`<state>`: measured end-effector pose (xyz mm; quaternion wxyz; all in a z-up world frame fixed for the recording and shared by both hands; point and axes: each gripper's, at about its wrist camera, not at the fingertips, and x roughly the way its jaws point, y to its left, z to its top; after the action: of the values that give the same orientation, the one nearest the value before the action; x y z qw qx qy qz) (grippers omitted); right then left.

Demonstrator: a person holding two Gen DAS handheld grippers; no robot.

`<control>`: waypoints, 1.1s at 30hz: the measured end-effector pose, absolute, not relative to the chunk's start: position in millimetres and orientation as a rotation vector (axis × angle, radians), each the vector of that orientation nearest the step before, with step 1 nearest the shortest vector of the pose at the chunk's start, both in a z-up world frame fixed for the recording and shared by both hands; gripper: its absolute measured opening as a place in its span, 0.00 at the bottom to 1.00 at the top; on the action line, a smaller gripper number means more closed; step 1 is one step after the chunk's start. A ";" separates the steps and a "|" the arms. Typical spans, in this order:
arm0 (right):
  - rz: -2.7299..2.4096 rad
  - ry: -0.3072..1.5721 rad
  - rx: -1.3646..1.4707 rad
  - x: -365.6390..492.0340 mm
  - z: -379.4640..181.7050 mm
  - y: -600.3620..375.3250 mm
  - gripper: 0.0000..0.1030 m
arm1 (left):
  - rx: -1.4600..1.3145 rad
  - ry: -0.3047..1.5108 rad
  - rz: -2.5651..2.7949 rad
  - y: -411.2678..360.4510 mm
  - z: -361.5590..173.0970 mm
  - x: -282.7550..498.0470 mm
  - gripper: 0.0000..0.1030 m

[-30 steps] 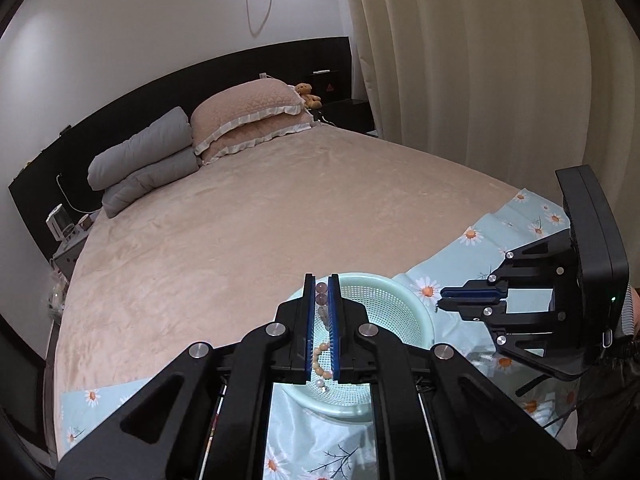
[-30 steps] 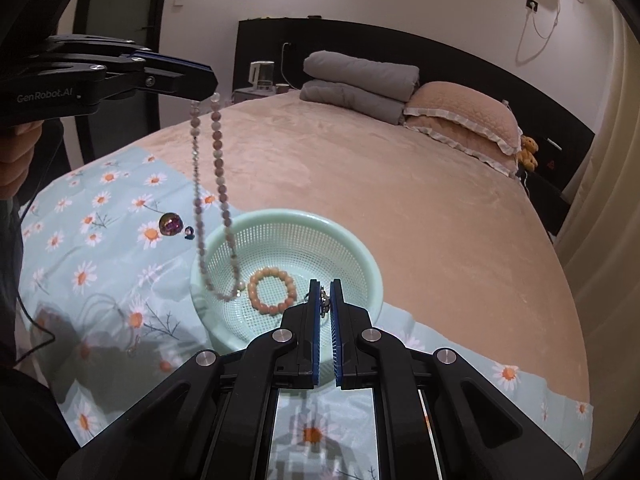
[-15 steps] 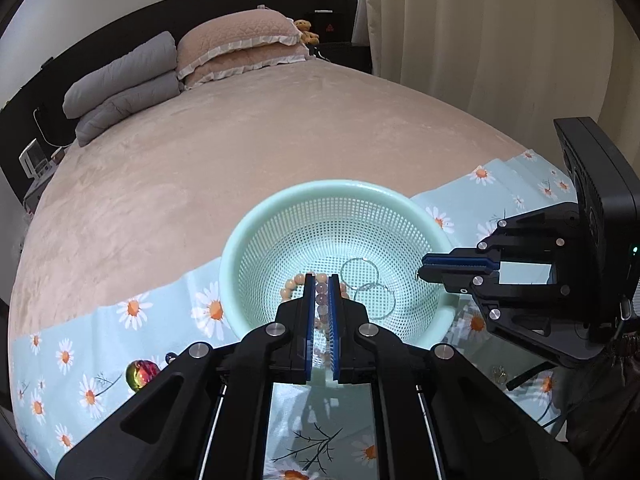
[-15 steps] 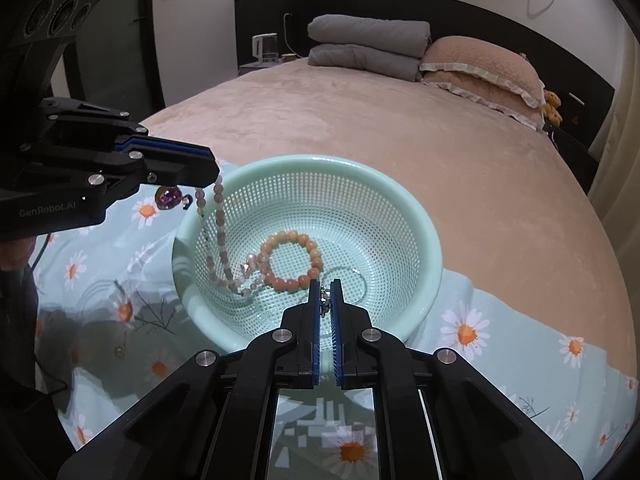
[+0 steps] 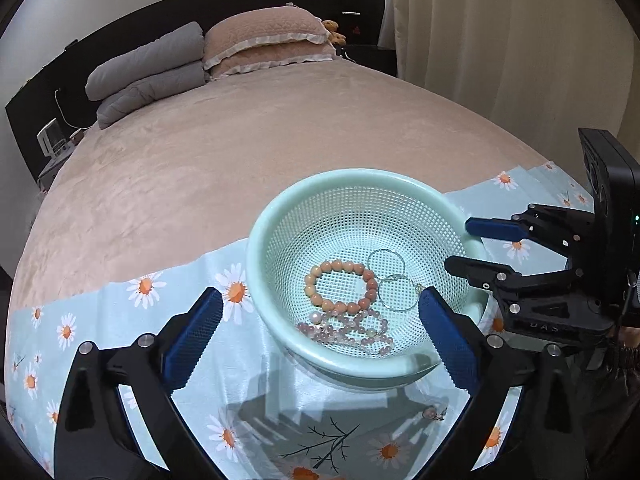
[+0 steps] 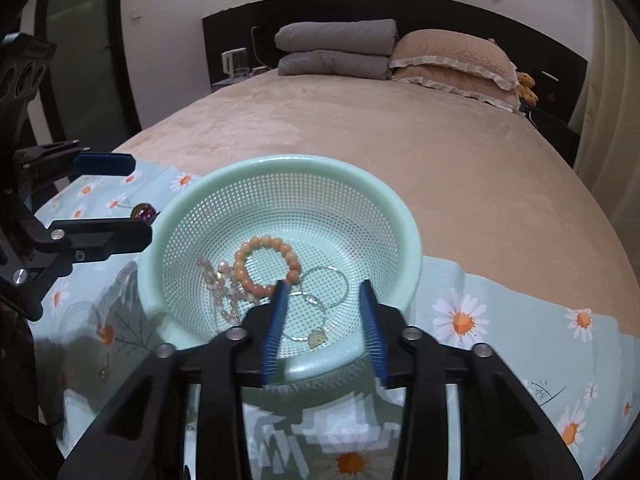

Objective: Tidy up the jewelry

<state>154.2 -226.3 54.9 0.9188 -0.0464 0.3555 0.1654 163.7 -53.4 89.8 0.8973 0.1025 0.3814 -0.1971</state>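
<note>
A mint green mesh basket point(image 5: 280, 216) point(image 6: 404, 216) sits on a daisy-print cloth on the bed. In it lie an orange bead bracelet point(image 5: 320, 270) point(image 6: 256, 246), a pale pink bead necklace point(image 5: 340, 330) point(image 6: 218, 284) and silver hoop earrings point(image 5: 386, 264) point(image 6: 324, 284), one with a pale charm. My left gripper point(image 5: 320, 316) is open and empty over the basket's near rim. My right gripper point(image 6: 324, 300) is open and empty over the opposite rim. Each gripper shows in the other's view, the right one point(image 5: 472, 246) and the left one point(image 6: 120, 196).
A dark iridescent bead point(image 6: 144, 212) lies on the cloth point(image 5: 120, 312) beside the basket. A small pink earring point(image 5: 434, 414) lies on the cloth near my left gripper. Pillows point(image 5: 264, 44) and folded grey bedding point(image 5: 148, 68) sit at the bed's head.
Both grippers have opened. The left one let the pink necklace fall into the basket; the right one let a hoop earring fall into it. Both cameras now look down more steeply.
</note>
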 end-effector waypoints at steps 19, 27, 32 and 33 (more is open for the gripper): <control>0.269 0.708 -0.097 141.4 60.0 -243.0 0.84 | 0.281 0.777 -0.353 -42.3 75.1 141.5 0.94; 0.261 0.693 -0.113 115.2 57.0 -248.9 0.84 | 0.317 0.799 -0.350 -38.1 54.3 114.7 0.94; 0.253 0.705 -0.207 90.3 42.6 -243.1 0.84 | 0.315 0.825 -0.362 -35.3 39.4 98.2 0.94; 0.254 0.715 -0.217 86.2 38.6 -242.7 0.84 | 0.318 0.828 -0.364 -35.6 36.9 95.3 0.94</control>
<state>86.2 -242.7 38.6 0.9231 -0.1059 0.3485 0.1236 95.3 -35.6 36.9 0.8873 0.1528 0.3983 -0.1750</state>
